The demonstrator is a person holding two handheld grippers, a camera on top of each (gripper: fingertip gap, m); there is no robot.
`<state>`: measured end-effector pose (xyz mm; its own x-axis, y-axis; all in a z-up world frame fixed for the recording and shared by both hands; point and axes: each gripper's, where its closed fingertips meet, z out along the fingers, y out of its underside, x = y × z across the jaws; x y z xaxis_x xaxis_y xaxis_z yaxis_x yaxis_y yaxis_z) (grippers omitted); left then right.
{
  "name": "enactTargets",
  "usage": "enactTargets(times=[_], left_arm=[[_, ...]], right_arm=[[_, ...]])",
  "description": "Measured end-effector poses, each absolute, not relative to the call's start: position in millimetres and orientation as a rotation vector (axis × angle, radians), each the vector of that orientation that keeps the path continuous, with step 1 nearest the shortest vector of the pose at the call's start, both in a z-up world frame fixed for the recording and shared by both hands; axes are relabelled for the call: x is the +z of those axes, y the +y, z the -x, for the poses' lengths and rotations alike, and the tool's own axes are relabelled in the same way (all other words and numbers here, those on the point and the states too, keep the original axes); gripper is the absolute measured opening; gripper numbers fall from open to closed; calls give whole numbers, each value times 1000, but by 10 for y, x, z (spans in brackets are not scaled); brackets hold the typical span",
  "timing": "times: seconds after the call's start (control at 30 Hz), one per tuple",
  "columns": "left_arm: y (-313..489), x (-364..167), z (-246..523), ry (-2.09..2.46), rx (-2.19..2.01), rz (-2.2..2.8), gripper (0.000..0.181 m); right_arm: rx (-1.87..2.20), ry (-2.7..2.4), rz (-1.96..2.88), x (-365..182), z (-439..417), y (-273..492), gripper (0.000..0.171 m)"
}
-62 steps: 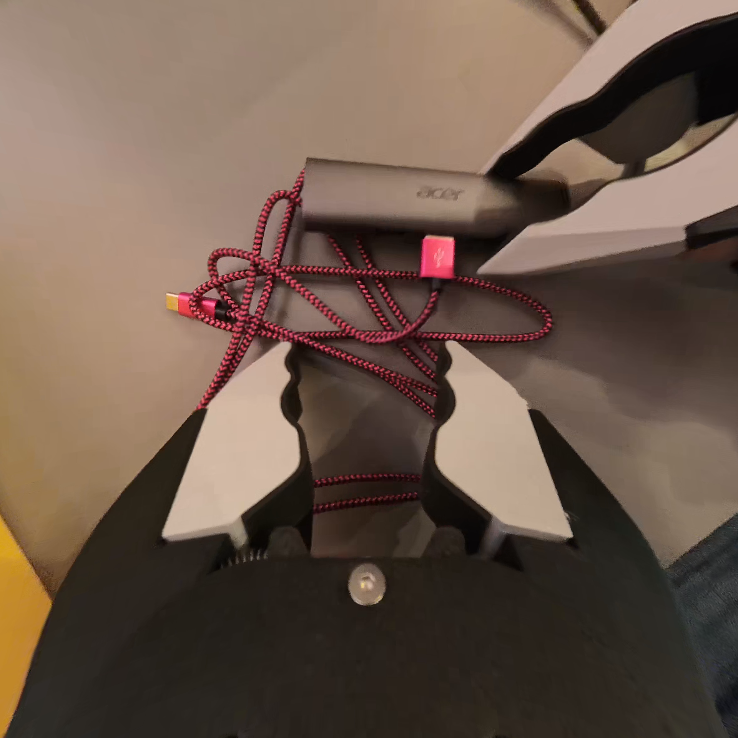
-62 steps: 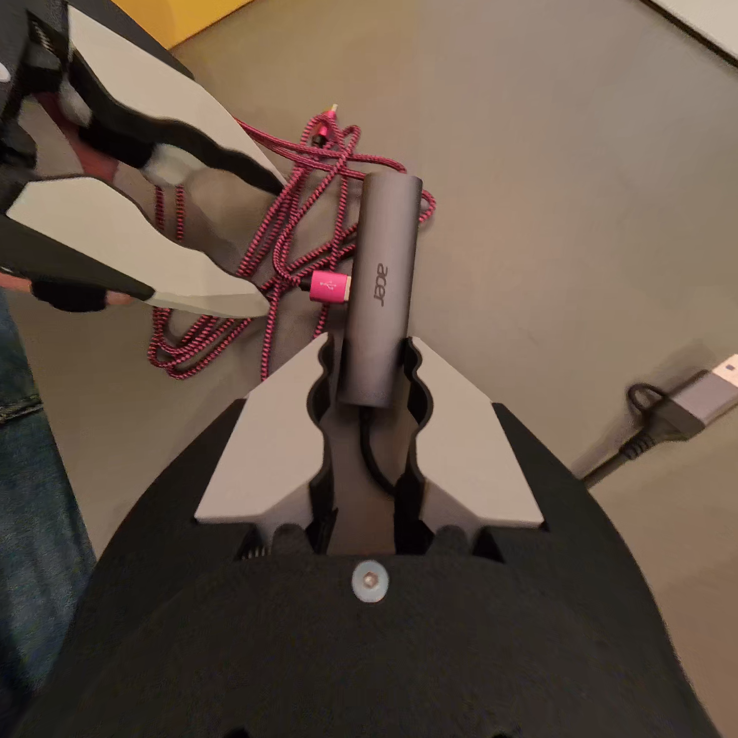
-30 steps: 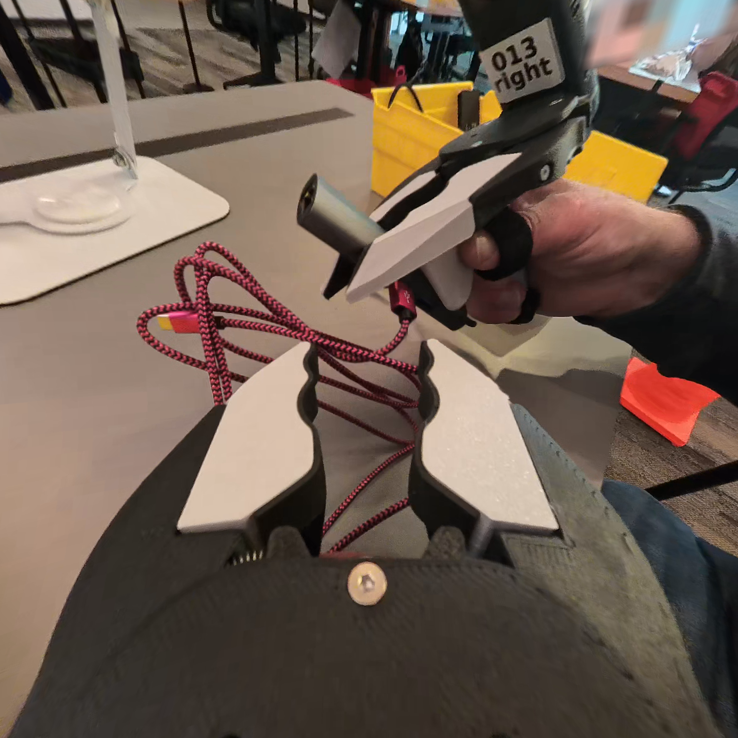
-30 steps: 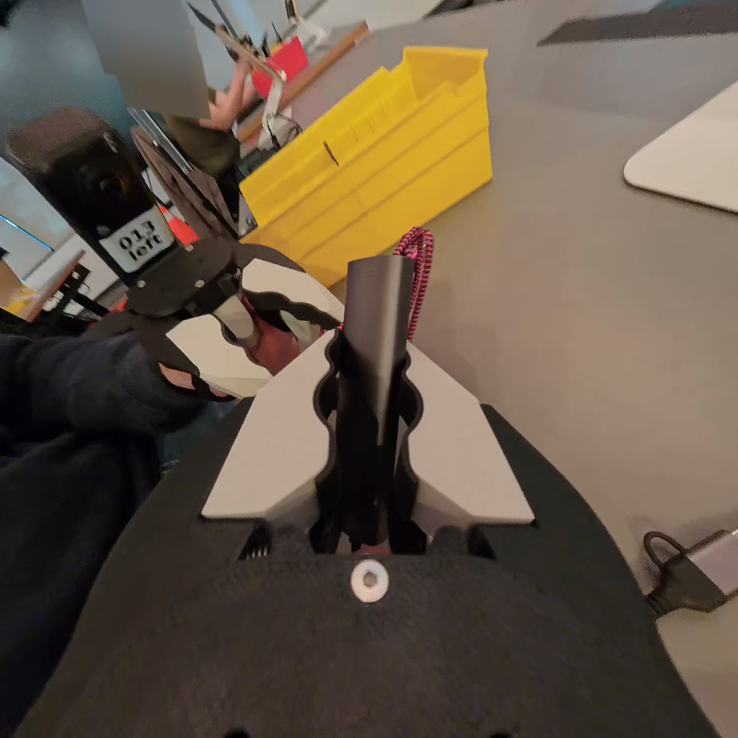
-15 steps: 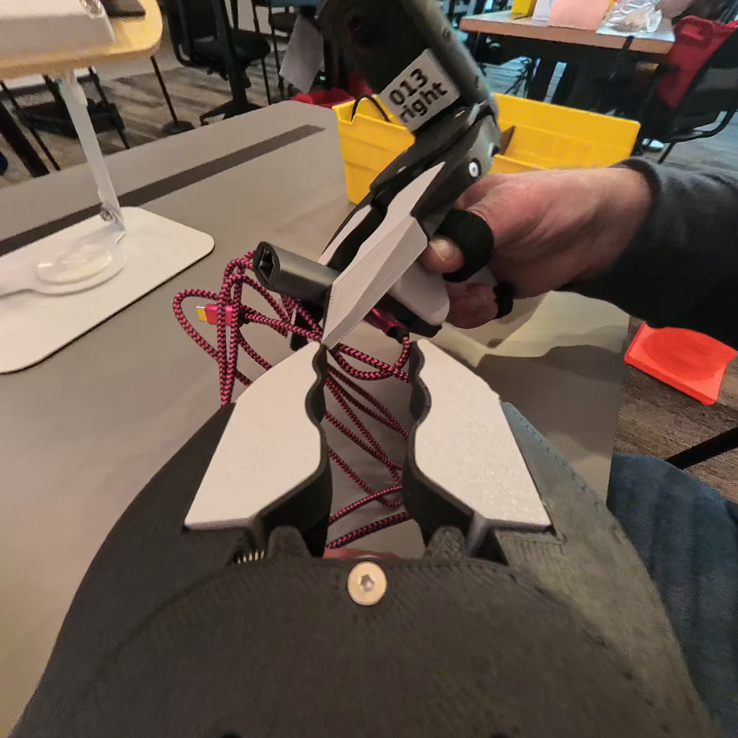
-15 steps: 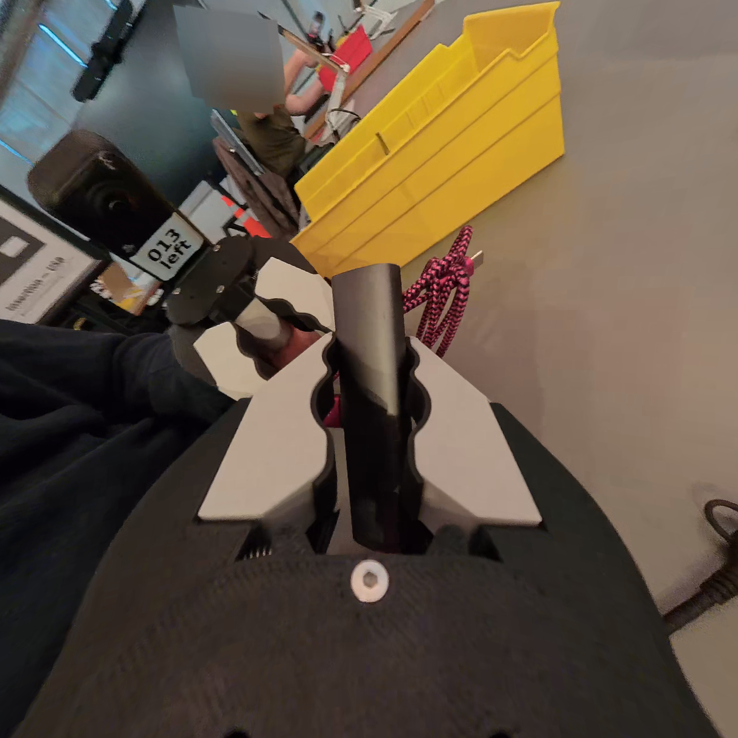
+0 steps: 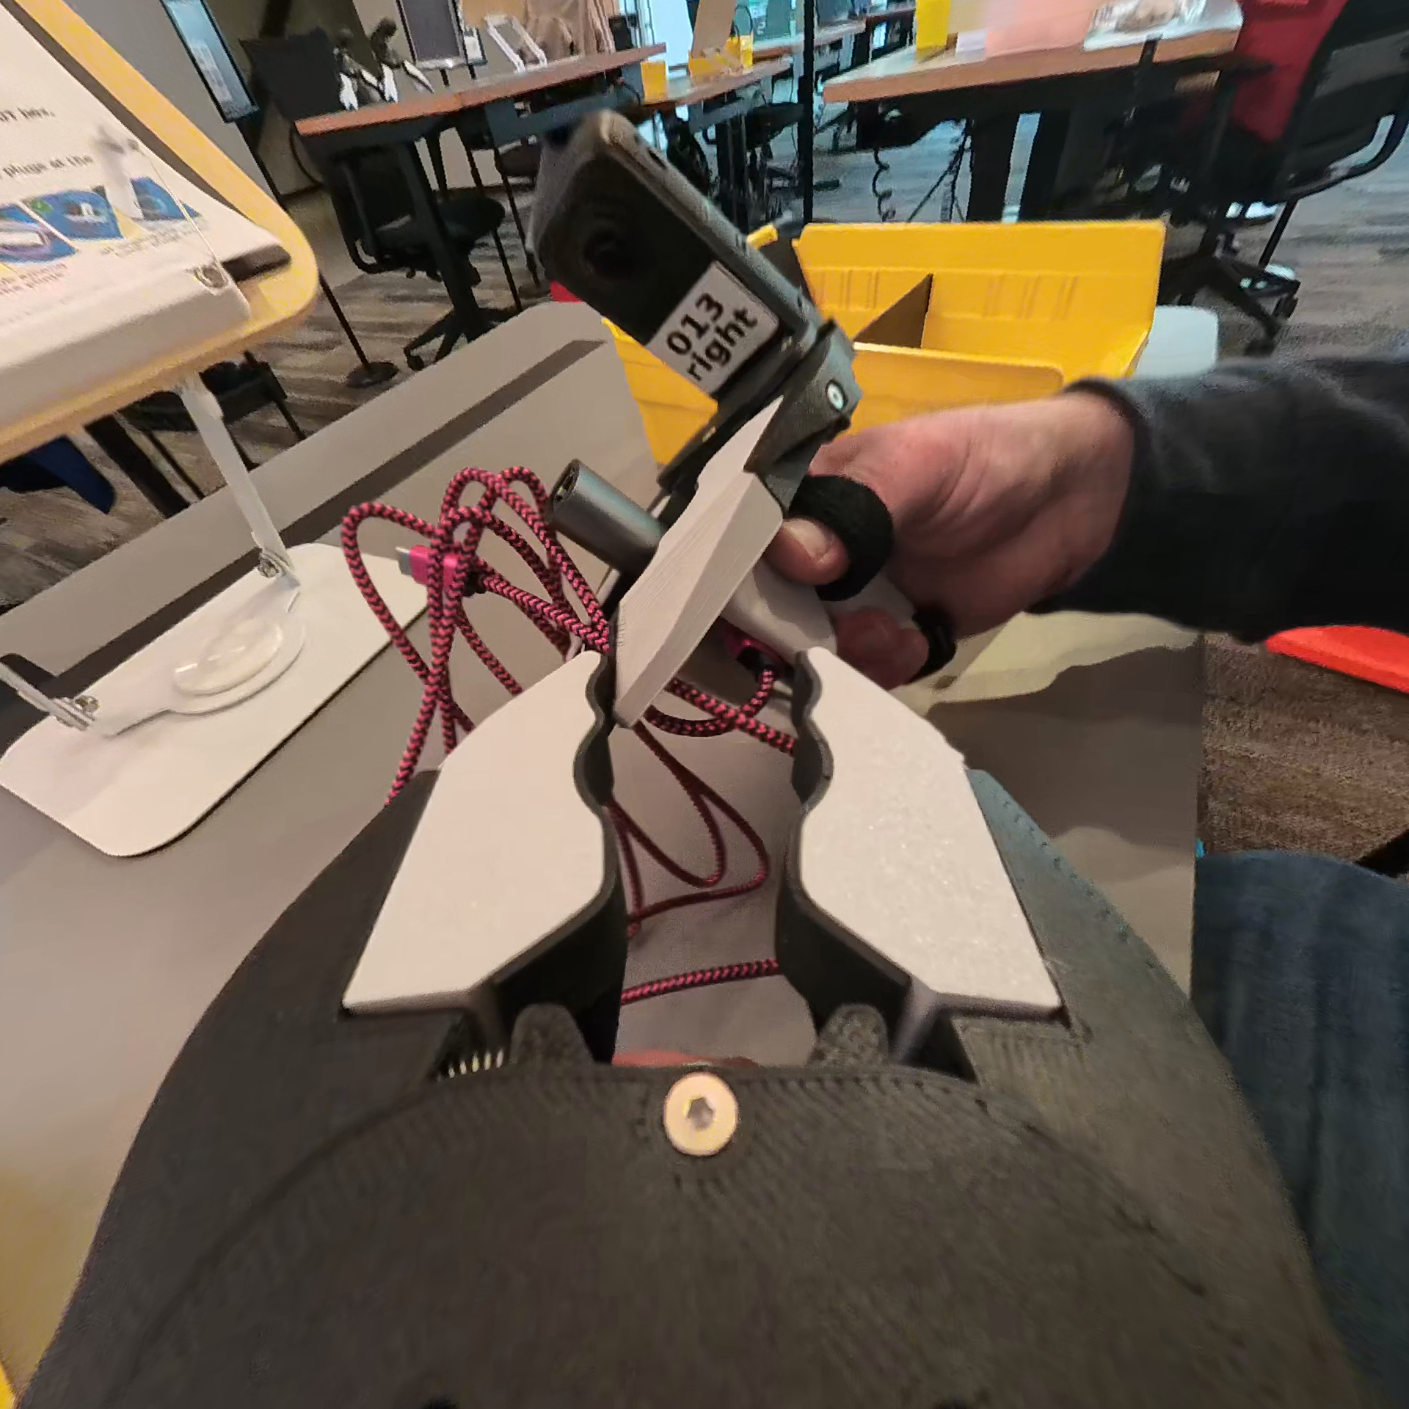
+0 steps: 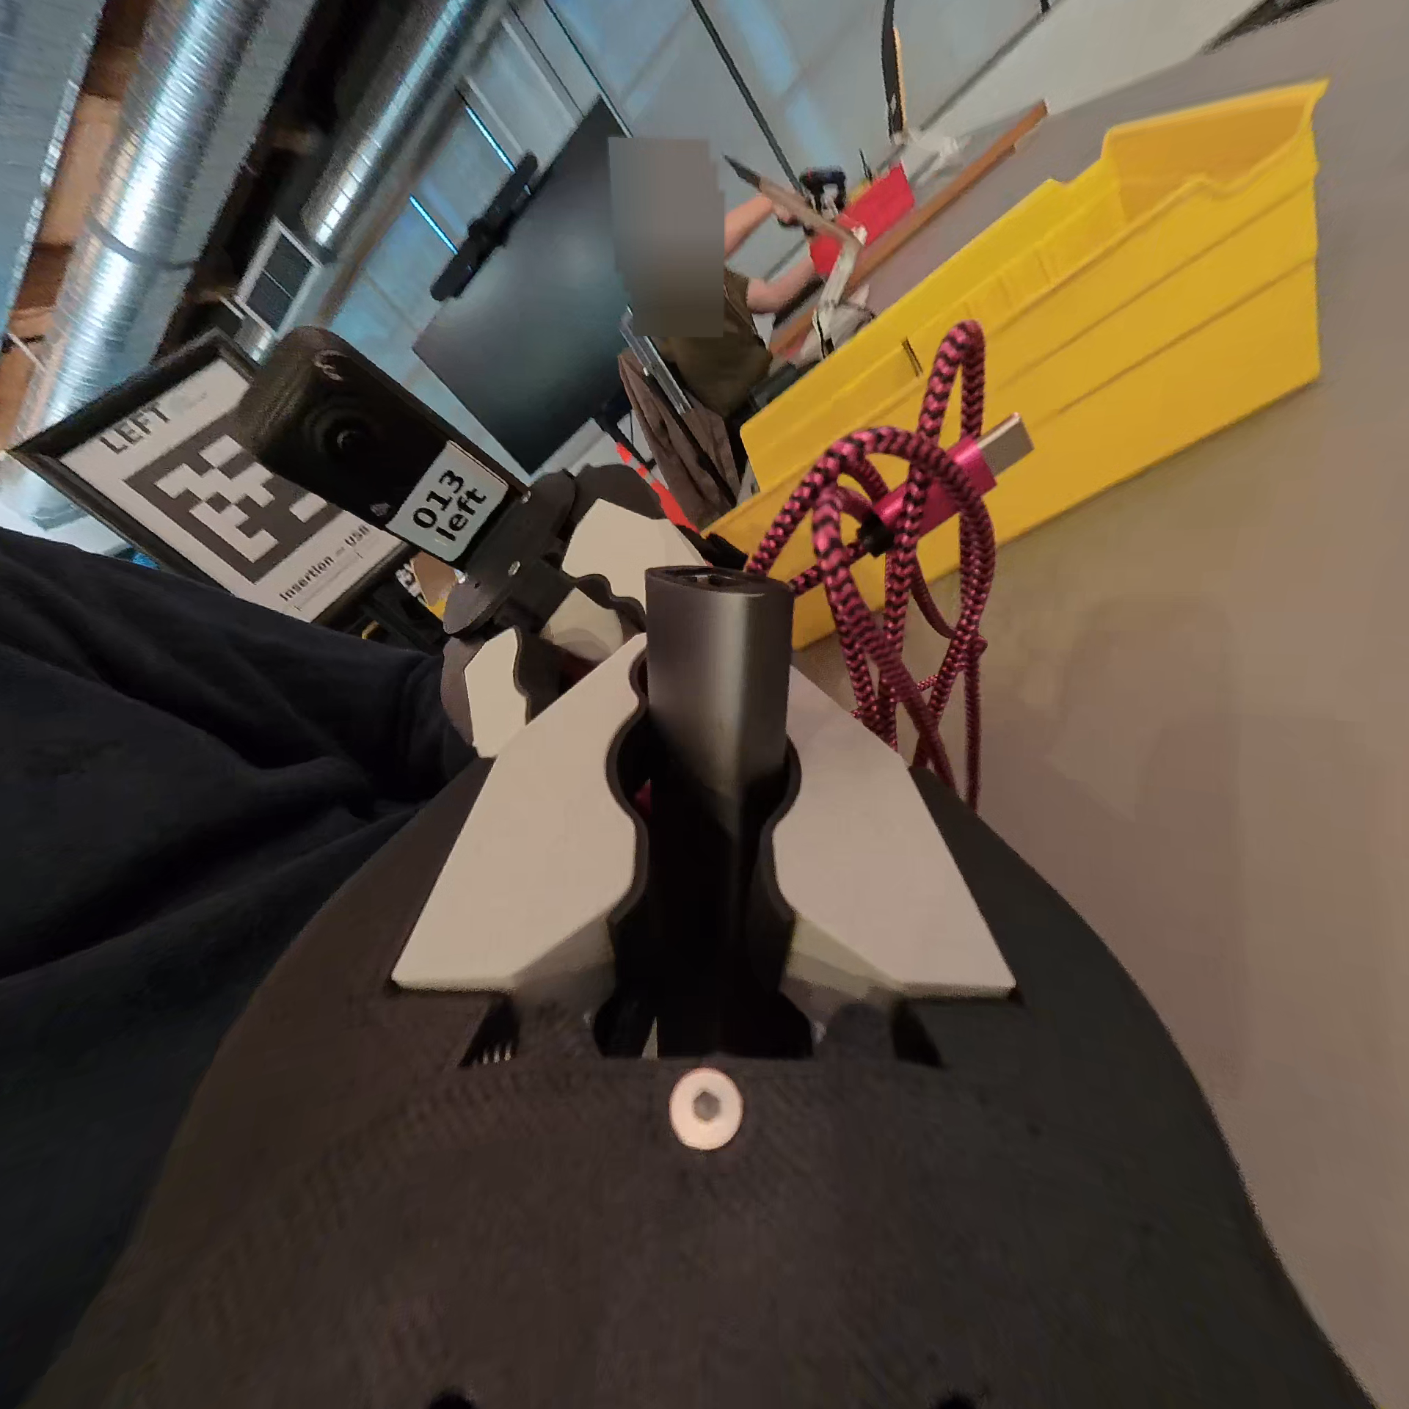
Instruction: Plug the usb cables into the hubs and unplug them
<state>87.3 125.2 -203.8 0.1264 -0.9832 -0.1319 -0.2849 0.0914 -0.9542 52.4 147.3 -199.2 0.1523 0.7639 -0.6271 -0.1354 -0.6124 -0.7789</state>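
My right gripper (image 8: pixel 717 671) is shut on a dark grey USB hub (image 8: pixel 713 686), whose open port end sticks out past the fingertips. A pink-and-black braided cable (image 8: pixel 900 564) hangs in a bundle from the hub's rear end, and its free USB plug (image 8: pixel 991 450) points up in the air. In the left wrist view the right gripper (image 7: pixel 617 648) holds the hub (image 7: pixel 602 511) tilted up just ahead of my left gripper (image 7: pixel 701 686). The cable (image 7: pixel 534 602) dangles behind it. My left gripper is open and empty, with cable loops lying between its jaws.
Yellow bins (image 7: pixel 976 320) stand at the far side of the grey table (image 7: pixel 114 953). A white stand base (image 7: pixel 152 732) with a tilted sign is on the left. The table edge and the person's leg (image 7: pixel 1296 991) are on the right. An orange object (image 7: pixel 1342 648) lies on the floor. Less than 4 cm separates the two grippers' tips.
The right gripper has lifted and tilted the hub upward, and the cable bundle has risen with it. My left gripper has stayed open close below it.
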Motion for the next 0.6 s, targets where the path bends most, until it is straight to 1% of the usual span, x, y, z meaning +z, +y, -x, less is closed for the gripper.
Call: enactTargets(times=[0.23, 0.33, 0.37, 0.4, 0.47, 0.5, 0.6], left_arm=[[1197, -1790, -862, 1281, -979, 1352, 58], [1144, -1596, -819, 1197, -1177, 1359, 76], [1115, -1553, -802, 1191, -1267, 1383, 84], [1114, -1523, -782, 1188, -1290, 1395, 88], [1119, -1463, -743, 1182, -1243, 1362, 86], [1096, -1434, -738, 1187, -1238, 1342, 81], [1083, -1468, -794, 1220, -1186, 1359, 80]], right_arm=[[1524, -600, 1557, -1756, -500, 1514, 18], [1600, -517, 1460, -1591, -590, 1546, 18], [1613, -487, 1439, -1562, -639, 1564, 18], [1607, -464, 1427, -1535, -675, 1574, 18], [1579, -485, 1426, -1482, -684, 1547, 17], [1561, -497, 1445, -1480, -677, 1554, 17], [1588, -520, 1466, -1479, -609, 1550, 16]])
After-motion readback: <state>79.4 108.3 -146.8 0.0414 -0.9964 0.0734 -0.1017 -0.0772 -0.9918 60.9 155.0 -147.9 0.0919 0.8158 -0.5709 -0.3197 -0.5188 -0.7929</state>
